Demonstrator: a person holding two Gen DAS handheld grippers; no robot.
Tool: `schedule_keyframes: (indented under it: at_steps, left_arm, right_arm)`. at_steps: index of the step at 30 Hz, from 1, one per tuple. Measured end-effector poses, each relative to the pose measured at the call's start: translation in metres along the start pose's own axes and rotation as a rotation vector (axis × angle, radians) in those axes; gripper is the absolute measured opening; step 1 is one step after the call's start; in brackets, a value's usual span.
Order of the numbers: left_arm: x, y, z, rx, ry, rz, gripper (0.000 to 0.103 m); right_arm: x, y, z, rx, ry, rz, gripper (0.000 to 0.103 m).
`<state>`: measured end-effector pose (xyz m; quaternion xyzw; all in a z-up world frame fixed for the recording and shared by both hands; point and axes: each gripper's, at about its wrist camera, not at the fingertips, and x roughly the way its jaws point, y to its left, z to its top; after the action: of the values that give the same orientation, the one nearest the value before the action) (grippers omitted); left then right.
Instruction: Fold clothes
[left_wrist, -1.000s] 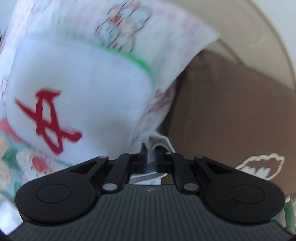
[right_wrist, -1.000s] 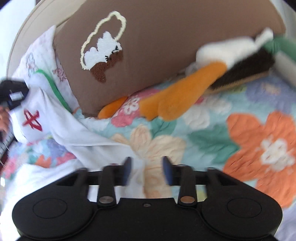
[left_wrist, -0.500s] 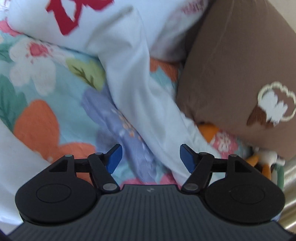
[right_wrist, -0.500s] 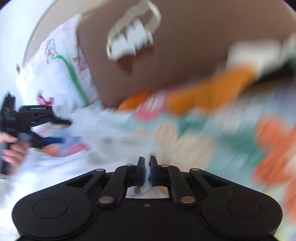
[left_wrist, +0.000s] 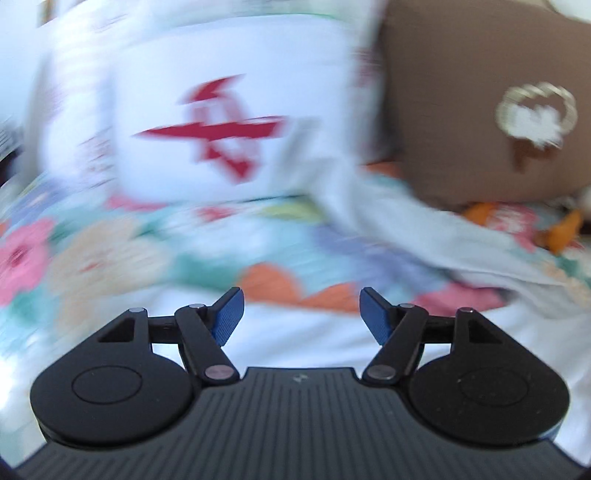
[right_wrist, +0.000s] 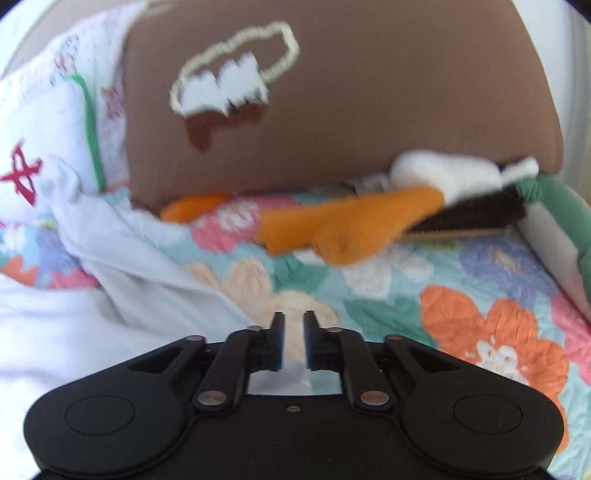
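Half a second ago the right gripper was pinched on the white garment; now its jaws stand slightly apart with no cloth visible between them, so that edge looks released. Meanwhile the left gripper has stayed wide apart and empty. Spread rumpled on the floral quilt, the garment reaches the brown cushion. Its red mark is blurred, unreadable. I judge the fold unfinished.

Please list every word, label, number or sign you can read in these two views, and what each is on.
No readable words or numbers.
Red mark on the white garment: a crossed, X-like sign, too blurred to read.
Small emblem on the left gripper body: too small to read.
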<state>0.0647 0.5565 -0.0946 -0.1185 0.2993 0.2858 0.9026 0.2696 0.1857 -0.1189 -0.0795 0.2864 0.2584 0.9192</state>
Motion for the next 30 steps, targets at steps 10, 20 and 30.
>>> schedule_keyframes:
  at_steps: [10, 20, 30]
  left_arm:
    - [-0.003, 0.154, -0.018, -0.347, 0.092, -0.005, 0.07]
    - [0.035, 0.149, -0.039, -0.295, 0.237, -0.207, 0.082]
    - [0.023, 0.122, -0.019, -0.205, 0.02, -0.006, 0.006]
  right_arm:
    - [-0.031, 0.105, 0.031, -0.043, 0.105, 0.58, 0.054]
    - [0.04, 0.28, 0.038, -0.373, 0.172, 0.57, 0.065]
    - [0.091, 0.325, 0.029, -0.491, 0.208, 0.509, 0.01]
